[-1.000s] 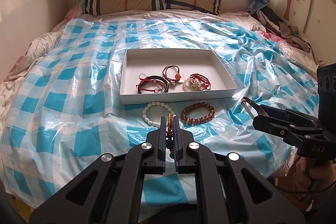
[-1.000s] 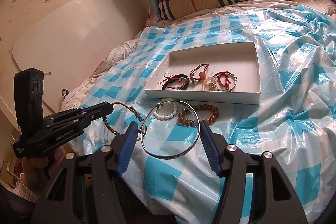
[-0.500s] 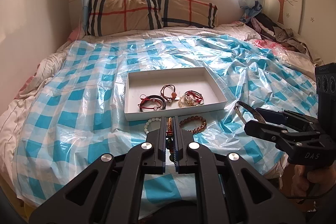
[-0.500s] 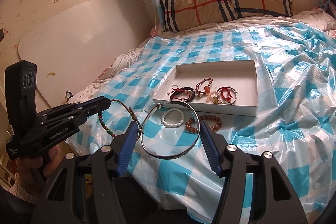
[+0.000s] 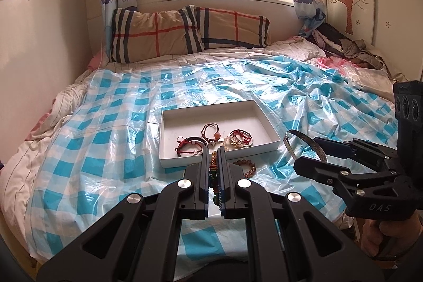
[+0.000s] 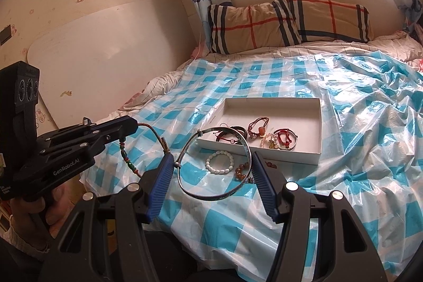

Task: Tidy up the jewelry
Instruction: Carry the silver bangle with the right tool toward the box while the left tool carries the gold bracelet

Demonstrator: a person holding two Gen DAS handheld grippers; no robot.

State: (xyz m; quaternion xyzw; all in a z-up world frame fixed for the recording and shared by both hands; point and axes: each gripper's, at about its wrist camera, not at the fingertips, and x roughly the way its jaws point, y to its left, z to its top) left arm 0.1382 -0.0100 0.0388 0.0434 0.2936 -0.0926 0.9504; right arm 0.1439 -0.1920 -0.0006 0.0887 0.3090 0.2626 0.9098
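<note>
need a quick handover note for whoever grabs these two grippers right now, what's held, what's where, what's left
Left hand-held gripper: shut on a beaded cord bracelet, which dangles from its tip above the near edge of the bed.
Right hand-held gripper: holding a metal bangle across its width, above the checked plastic sheet.
White box sits mid-bed with several red and dark cord bracelets in its near half.
On the sheet just in front of the box: a white bead bracelet and a brown bead bracelet.
Left to do: probably box both held pieces, then the two bead bracelets.
</note>
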